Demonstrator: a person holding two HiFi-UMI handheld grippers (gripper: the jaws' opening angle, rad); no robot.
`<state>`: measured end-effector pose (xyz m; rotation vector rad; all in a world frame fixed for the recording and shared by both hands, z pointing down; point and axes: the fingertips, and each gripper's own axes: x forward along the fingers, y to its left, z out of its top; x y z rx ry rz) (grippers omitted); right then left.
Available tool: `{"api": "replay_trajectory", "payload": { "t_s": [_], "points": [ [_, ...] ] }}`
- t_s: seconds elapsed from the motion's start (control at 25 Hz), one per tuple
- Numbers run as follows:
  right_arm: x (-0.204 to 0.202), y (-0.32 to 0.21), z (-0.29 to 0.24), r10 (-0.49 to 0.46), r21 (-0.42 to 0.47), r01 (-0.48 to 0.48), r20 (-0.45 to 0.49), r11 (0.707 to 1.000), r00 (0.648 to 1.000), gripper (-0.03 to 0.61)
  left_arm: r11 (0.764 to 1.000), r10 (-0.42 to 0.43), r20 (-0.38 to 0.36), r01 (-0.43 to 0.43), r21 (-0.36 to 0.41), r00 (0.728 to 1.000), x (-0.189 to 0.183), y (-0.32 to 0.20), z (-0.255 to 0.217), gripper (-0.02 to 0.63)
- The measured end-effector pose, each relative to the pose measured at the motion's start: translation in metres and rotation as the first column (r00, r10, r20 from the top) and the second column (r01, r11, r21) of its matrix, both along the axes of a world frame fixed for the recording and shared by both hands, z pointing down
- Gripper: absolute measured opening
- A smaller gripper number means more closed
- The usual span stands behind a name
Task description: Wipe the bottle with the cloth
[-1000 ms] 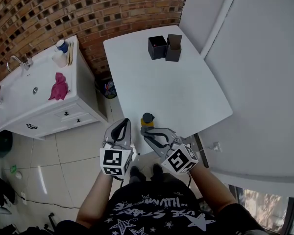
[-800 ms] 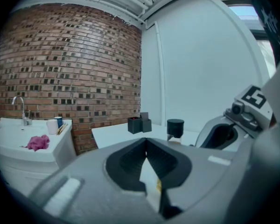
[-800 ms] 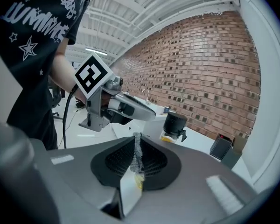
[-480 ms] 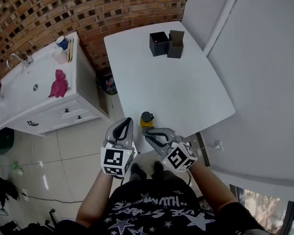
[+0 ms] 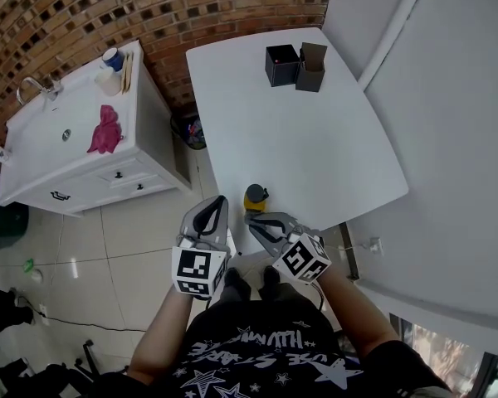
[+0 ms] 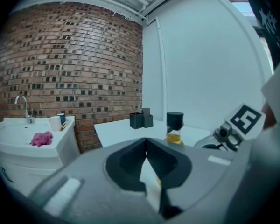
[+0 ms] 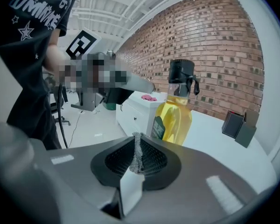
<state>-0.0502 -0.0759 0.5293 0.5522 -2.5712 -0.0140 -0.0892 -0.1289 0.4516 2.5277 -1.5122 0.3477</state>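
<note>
Approach step, nothing held yet
Left gripper and right gripper, jaws together and empty, flank the bottle — next probably fetch the cloth, far left.

The bottle is yellow with a black cap, the cloth pink, the table white, the wall red-brown brick.
</note>
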Motion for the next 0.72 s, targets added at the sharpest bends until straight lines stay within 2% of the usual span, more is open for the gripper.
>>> {"api": "replay_trajectory", "payload": {
  "t_s": [0.24,0.4,0.48,0.56,0.6,0.64,0.68,0.72],
  "points": [
    [0.002,-0.002,0.026,0.011,-0.055,-0.012,-0.018,0.998,1.0,0.037,1.0,-0.023,0.028,0.022,0.014,0.999,-0.011,0.001,0.005,0.005],
    [0.005,0.0,0.03,0.02,-0.061,-0.021,-0.027,0.998,0.999,0.037,1.0,-0.023,0.028,0.024,-0.011,0.999,-0.011,0.003,0.006,0.003],
    [0.007,0.005,0.021,0.036,-0.065,-0.036,0.003,0.997,0.999,0.037,0.999,-0.024,0.025,0.024,-0.021,0.999,-0.012,0.004,0.006,0.003],
    [0.011,0.009,0.004,0.099,-0.087,-0.091,0.09,0.992,0.991,0.037,0.999,-0.026,0.022,0.026,-0.024,0.999,-0.013,0.005,0.005,0.003],
    [0.017,0.008,-0.007,0.163,-0.11,-0.147,0.153,0.983,0.975,0.037,0.999,-0.026,0.022,0.026,-0.023,0.999,-0.013,0.005,0.005,0.003],
    [0.027,0.005,-0.02,0.25,-0.143,-0.222,0.223,0.964,0.942,0.037,0.999,-0.025,0.021,0.026,-0.02,0.999,-0.013,0.005,0.005,0.003],
    [0.04,-0.001,-0.032,0.354,-0.192,-0.308,0.294,0.932,0.888,0.037,1.0,-0.025,0.02,0.025,-0.018,0.999,-0.012,0.005,0.005,0.003],
    [0.053,-0.007,-0.043,0.461,-0.253,-0.391,0.355,0.885,0.813,0.037,1.0,-0.025,0.019,0.026,-0.017,0.999,-0.012,0.005,0.005,0.003]
  ]
}}
